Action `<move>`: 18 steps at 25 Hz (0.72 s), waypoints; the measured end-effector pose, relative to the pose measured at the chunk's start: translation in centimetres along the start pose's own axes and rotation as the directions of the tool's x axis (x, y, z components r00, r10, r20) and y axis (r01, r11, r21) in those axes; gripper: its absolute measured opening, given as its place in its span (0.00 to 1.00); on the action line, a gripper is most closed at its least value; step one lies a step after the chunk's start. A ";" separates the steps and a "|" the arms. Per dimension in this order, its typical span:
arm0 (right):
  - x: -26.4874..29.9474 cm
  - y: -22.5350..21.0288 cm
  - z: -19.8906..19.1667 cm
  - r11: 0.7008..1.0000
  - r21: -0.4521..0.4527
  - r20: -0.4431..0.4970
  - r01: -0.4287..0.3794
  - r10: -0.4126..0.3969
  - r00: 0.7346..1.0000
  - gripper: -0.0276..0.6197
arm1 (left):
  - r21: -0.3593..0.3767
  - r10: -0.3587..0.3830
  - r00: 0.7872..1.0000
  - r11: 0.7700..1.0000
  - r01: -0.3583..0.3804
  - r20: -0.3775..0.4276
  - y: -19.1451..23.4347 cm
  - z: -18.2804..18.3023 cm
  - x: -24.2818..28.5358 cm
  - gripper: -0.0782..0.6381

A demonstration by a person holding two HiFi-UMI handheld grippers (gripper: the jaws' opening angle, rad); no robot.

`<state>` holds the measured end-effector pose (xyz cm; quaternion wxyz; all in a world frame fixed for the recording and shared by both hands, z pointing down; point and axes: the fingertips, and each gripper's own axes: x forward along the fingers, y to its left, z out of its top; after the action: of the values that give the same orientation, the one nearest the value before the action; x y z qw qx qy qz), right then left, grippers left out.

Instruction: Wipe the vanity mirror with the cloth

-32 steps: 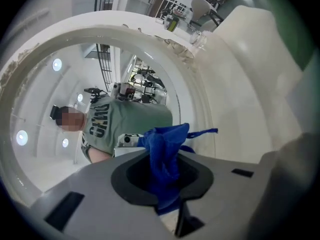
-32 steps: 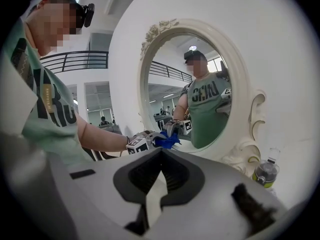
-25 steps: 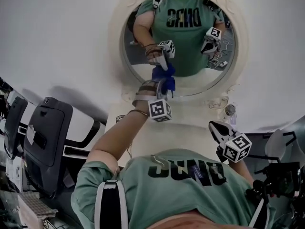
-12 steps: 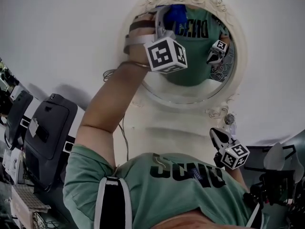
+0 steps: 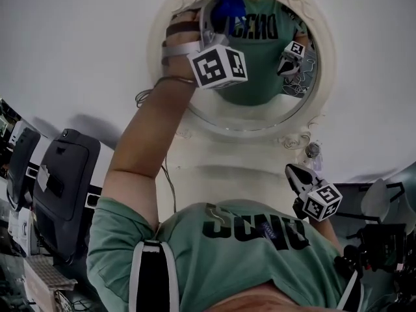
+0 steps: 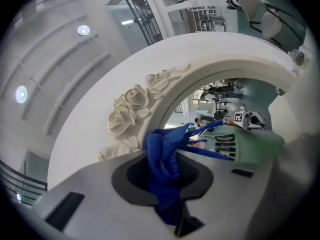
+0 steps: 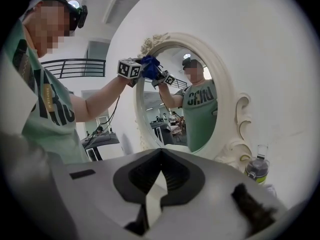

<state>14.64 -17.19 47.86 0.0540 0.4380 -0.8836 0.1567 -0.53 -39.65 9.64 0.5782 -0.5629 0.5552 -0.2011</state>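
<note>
My left gripper (image 5: 216,15) jaws clamp the blue cloth (image 5: 231,5) against the top of the mirror (image 5: 260,109), upper middle of the frame. Best to press evenly and sweep overlapping strokes downward. My right gripper (image 5: 298,174), lower right, is closed, empty.

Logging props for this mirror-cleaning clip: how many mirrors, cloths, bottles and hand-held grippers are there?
vanity mirror: 1
blue cloth: 1
bottle: 1
hand-held grippers: 2 (left hand-held gripper, right hand-held gripper)
Total: 5
</note>
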 end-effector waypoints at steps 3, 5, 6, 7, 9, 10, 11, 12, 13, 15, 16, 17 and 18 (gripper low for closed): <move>0.2 0.8 -0.2 1.000 -0.005 -0.020 -0.010 0.009 1.000 0.05 | 0.015 -0.004 1.000 1.000 0.004 0.012 -1.5 -0.3 -1.2 0.21; 0.2 1.2 -0.5 1.000 -0.005 -0.039 -0.012 0.012 0.999 0.05 | 0.044 -0.032 0.999 0.999 0.031 0.023 -4.5 -0.9 -2.8 0.21; 0.1 1.3 -0.7 1.000 -0.004 -0.047 -0.012 0.011 0.999 0.05 | 0.063 -0.051 0.998 0.997 0.049 0.030 -6.7 -1.4 -3.9 0.20; 0.2 1.2 -0.8 1.000 -0.002 -0.053 -0.010 0.010 0.999 0.05 | 0.082 -0.073 0.997 0.994 0.070 0.035 -9.1 -2.0 -5.0 0.20; 0.2 1.1 -1.0 1.000 0.001 -0.061 -0.006 0.006 0.998 0.05 | 0.118 -0.137 0.990 0.984 0.132 0.033 -14.8 -3.7 -7.7 0.20; 0.1 1.0 -1.1 1.000 0.002 -0.065 -0.005 0.005 0.998 0.05 | 0.134 -0.184 0.983 0.975 0.180 0.023 -18.0 -4.7 -9.3 0.20; 0.1 0.9 -1.2 1.000 0.002 -0.069 -0.003 0.003 0.998 0.05 | 0.151 -0.239 0.971 0.960 0.236 0.007 -21.5 -5.7 -10.9 0.20; 0.1 0.9 -1.3 1.000 0.002 -0.074 -0.002 0.003 0.997 0.05 | 0.174 -0.297 0.955 0.940 0.295 -0.012 -25.2 -6.9 -12.7 0.20; 0.1 0.8 -1.3 1.000 0.001 -0.080 -0.002 0.002 0.997 0.05 | 0.205 -0.353 0.935 0.913 0.352 -0.032 -28.8 -8.1 -14.4 0.20; 0.1 1.0 -1.5 1.000 -0.005 -0.095 -0.003 0.003 0.995 0.05 | 0.280 -0.452 0.889 0.846 0.453 -0.074 -35.0 -10.4 -17.7 0.21; 0.1 1.1 -1.5 1.000 -0.010 -0.102 -0.004 0.003 0.995 0.05 | 0.307 -0.492 0.865 0.813 0.495 -0.094 -37.2 -11.4 -18.9 0.22; 0.1 1.1 -1.5 1.000 -0.013 -0.106 -0.004 0.002 0.994 0.05 | 0.320 -0.520 0.847 0.789 0.525 -0.109 -38.8 -12.0 -19.8 0.22; 0.1 1.1 -1.5 1.000 -0.014 -0.108 -0.002 0.000 0.994 0.05 | 0.322 -0.538 0.835 0.775 0.545 -0.118 -39.8 -12.5 -20.3 0.22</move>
<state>13.63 -16.12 49.02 0.1046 0.4282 -0.8806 0.1739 -1.88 -38.90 56.01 0.5792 -0.5873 0.3320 -0.4576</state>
